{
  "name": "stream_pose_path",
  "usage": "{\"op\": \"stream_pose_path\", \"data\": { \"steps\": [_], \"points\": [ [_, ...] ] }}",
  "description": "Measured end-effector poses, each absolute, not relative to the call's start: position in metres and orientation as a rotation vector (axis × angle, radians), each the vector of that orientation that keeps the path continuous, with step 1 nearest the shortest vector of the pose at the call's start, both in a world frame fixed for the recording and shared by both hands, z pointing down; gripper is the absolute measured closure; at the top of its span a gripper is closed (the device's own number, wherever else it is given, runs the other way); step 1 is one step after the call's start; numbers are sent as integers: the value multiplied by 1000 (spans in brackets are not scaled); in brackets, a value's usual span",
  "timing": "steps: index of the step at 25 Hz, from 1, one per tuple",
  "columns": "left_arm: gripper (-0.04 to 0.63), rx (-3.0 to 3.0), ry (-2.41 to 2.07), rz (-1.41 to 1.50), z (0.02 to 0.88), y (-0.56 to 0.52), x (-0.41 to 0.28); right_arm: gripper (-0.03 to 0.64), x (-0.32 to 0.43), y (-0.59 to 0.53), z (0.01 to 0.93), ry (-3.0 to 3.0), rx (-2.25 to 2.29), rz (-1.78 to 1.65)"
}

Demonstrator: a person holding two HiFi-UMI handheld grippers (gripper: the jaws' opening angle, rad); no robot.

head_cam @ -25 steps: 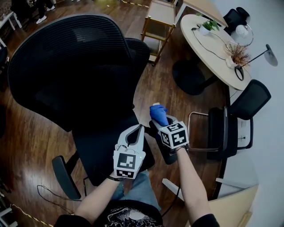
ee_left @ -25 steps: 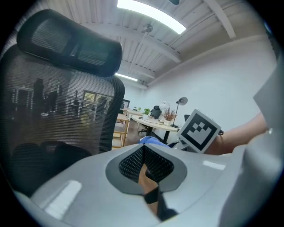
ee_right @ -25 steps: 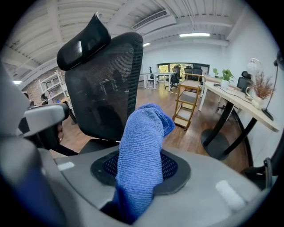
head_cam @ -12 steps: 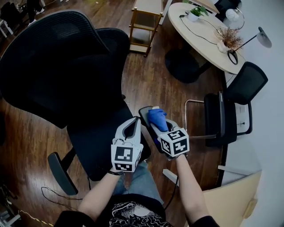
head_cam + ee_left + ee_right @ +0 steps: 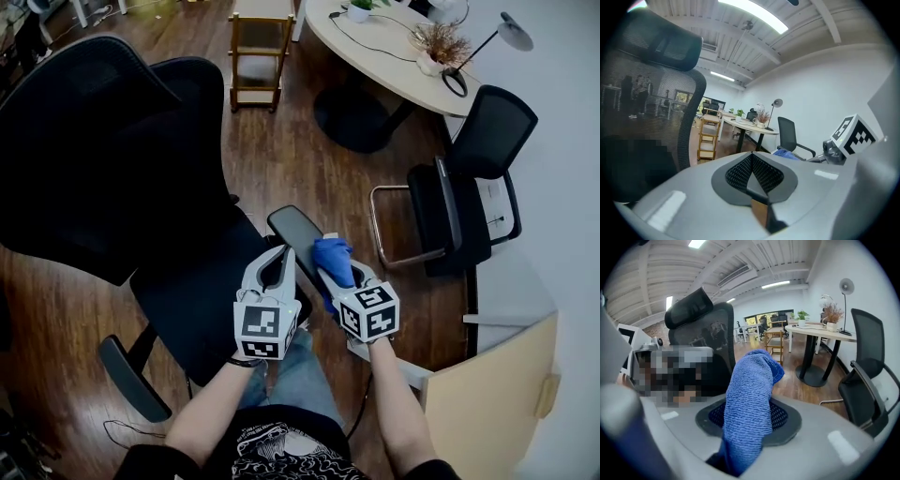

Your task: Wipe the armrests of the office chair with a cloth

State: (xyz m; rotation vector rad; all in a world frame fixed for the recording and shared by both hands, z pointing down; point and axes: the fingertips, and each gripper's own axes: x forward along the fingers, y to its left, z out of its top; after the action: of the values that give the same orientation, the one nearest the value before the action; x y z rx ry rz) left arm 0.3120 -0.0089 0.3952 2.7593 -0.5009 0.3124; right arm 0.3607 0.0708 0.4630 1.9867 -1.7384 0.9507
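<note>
Pinching a blue cloth (image 5: 332,253), my right claw (image 5: 337,270) is over the near end of the right armrest (image 5: 296,230) of the office chair (image 5: 84,150), a black pad that runs away from me above the wooden floor (image 5: 309,159). In the right gripper view the cloth fills the gap between the jaws and stands up past their tips in a thick folded roll, its top flopping a little to the right. In the head view the cloth appears to lie on the armrest, though I cannot tell how firmly it presses. My left claw (image 5: 284,259) sits just beside the right one, on its left, over the edge of the seat (image 5: 202,295). The left gripper view shows its jaws pressed together with nothing between them. Both claws point away from me, side by side. The chair's tall mesh back rises to my left, and its other armrest (image 5: 131,375) shows low at the left of the head view, well apart from the claws. Beyond the chair stand a small wooden shelf unit (image 5: 255,42) and a round tabletop (image 5: 394,61) carrying a potted plant (image 5: 359,9), a dried bouquet (image 5: 439,42) and a desk lamp (image 5: 512,33). A second black chair (image 5: 464,187) with a metal frame stands to the right, near the tabletop
</note>
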Motion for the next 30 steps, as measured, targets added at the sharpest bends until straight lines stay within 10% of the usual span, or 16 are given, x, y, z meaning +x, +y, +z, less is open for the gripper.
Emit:
{"op": "stream_pose_path", "data": {
  "steps": [30],
  "points": [
    [592,2783,-410,412,411,6,322,476,432,152,483,-1335,2674,1091]
  ]
}}
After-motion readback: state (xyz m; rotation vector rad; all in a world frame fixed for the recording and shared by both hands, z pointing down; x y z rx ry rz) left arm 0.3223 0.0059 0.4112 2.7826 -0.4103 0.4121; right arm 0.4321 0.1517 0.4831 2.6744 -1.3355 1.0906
